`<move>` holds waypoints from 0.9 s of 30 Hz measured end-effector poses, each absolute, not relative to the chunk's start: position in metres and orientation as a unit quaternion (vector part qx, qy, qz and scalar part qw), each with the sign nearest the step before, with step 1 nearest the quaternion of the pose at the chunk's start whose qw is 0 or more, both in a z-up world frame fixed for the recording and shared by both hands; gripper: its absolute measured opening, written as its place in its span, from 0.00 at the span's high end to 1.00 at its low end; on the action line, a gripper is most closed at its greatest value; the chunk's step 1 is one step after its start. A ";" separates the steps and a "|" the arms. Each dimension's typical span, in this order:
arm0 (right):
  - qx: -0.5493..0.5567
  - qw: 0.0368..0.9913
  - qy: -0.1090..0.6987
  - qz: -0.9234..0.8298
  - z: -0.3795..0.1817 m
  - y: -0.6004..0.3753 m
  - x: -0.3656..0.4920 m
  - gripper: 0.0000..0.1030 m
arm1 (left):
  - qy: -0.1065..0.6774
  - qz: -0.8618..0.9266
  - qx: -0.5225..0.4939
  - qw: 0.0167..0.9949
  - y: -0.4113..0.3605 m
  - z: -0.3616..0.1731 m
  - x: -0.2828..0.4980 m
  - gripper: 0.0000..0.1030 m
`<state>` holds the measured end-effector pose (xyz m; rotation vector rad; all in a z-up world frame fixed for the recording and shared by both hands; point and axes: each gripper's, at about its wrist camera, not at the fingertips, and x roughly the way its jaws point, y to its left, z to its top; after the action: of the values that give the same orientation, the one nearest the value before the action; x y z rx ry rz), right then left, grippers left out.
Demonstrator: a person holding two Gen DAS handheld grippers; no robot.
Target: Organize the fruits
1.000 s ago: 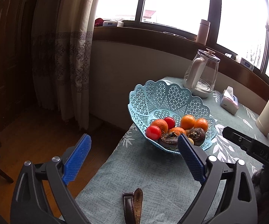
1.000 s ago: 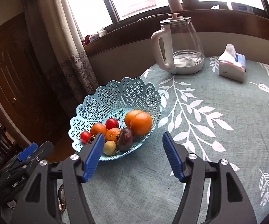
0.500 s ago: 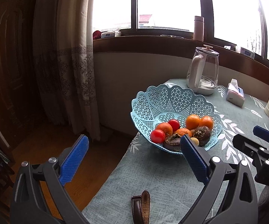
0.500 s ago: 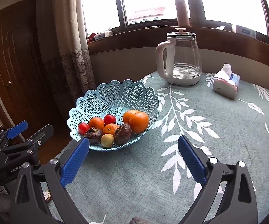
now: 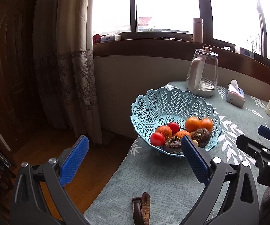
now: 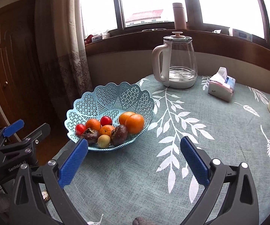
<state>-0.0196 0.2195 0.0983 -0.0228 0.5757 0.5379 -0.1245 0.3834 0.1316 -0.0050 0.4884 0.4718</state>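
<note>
Right wrist view shows you the blue basket (image 6: 114, 101) with the fruits (image 6: 114, 129) near the table's (image 6: 219, 131) left edge, with bare cloth between it and the kettle (image 6: 178, 61) and tissue pack (image 6: 221, 89). Your right gripper (image 6: 134, 159) and left gripper (image 5: 135, 158) both hang wide open, holding nothing. Only the left wrist view shows the leather strap (image 5: 141, 209) lying near the table's front edge, and the floor (image 5: 90, 168) beside it.

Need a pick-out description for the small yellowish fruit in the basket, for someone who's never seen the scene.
Find the light blue lattice basket at the table's left edge, near the curtain. At its front rim, the small yellowish fruit sits between two dark wrinkled fruits. It is the only pale yellow, smooth piece; the others are orange, red or dark brown.
</note>
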 end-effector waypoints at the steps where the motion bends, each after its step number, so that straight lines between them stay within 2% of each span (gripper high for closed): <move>1: -0.015 0.924 0.280 0.261 0.098 0.221 -0.020 0.05 | 0.240 0.232 -0.002 0.943 0.383 0.132 -0.125 0.03; 9: -0.029 0.919 0.293 0.261 0.095 0.224 -0.021 0.05 | 0.242 0.242 0.009 0.939 0.383 0.132 -0.124 0.03; 27: -0.075 0.929 0.259 0.252 0.104 0.235 -0.039 0.05 | 0.238 0.250 0.032 0.938 0.377 0.134 -0.123 0.03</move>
<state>-0.0389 0.2345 0.1041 -0.1539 0.5309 0.5165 -0.1234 0.3774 0.1337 0.0658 0.4866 0.5099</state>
